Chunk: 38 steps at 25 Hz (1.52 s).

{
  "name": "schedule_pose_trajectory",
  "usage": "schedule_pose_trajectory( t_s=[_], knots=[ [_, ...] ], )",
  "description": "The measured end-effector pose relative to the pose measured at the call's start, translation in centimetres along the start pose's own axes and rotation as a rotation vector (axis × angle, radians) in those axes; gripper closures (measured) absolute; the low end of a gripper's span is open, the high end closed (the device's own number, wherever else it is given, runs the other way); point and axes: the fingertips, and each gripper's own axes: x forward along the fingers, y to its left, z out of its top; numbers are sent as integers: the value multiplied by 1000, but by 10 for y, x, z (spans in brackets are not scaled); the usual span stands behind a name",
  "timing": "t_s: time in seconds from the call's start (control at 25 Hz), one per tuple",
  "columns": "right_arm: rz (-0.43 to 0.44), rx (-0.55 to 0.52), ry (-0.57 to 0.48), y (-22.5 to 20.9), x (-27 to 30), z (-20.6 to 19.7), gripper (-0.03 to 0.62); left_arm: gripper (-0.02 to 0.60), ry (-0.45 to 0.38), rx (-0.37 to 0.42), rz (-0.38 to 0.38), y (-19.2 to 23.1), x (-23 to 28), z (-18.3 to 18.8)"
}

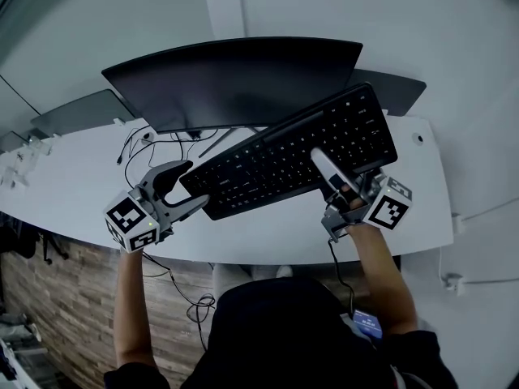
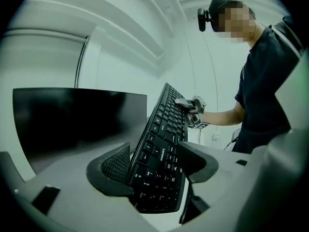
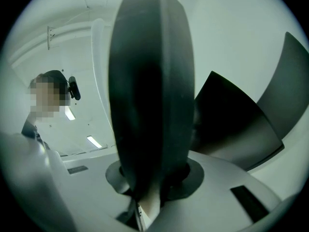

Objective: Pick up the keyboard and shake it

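Hanging clear of the desktop, the black full-size plastic keyboard (image 1: 292,156) is lifted and tilted, its right end raised higher and farther back than its left, keys facing up toward the head camera. It sits just in front of the wide black curved monitor (image 1: 235,79).

The right gripper (image 1: 323,164) is clamped on the keyboard's near edge toward its right end. One grey finger lies across the keys, and in the right gripper view the jaws stand pressed together as one dark mass.

The left gripper (image 1: 197,182) is spread wide around the keyboard's left end. In the left gripper view that end stands between the two dark padded jaws. The jaw on the key side is plainly apart from the keys, and the ribbed pad on the other side sits just beside the underside; whether it touches I cannot tell. The left gripper is therefore not gripping.

Below the keyboard is the long white curved desk (image 1: 81,177), with thin black cables (image 1: 138,144) trailing on it beside the monitor's foot. A second dark screen (image 1: 397,91) shows behind the monitor at the right.
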Motion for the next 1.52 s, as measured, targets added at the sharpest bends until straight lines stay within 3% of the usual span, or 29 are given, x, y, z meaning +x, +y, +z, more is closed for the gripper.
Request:
schedule_pose_trajectory(
  t_s=[0.44, 0.64, 1.04, 1.32, 1.52],
  knots=[
    [90, -15, 55, 31, 8, -24, 511, 275, 84, 41, -146, -14, -9, -8],
    [148, -9, 88, 46, 13, -38, 511, 264, 128, -23, -257, -32, -12, -17],
    [253, 6, 142, 49, 10, -43, 510, 261, 209, -44, -421, -66, 10, -29],
    [302, 18, 141, 50, 11, -43, 511, 261, 343, -35, -522, -84, 16, -48],
    [306, 21, 136, 49, 10, -43, 511, 262, 411, -39, -546, -90, 17, -59]
  ],
)
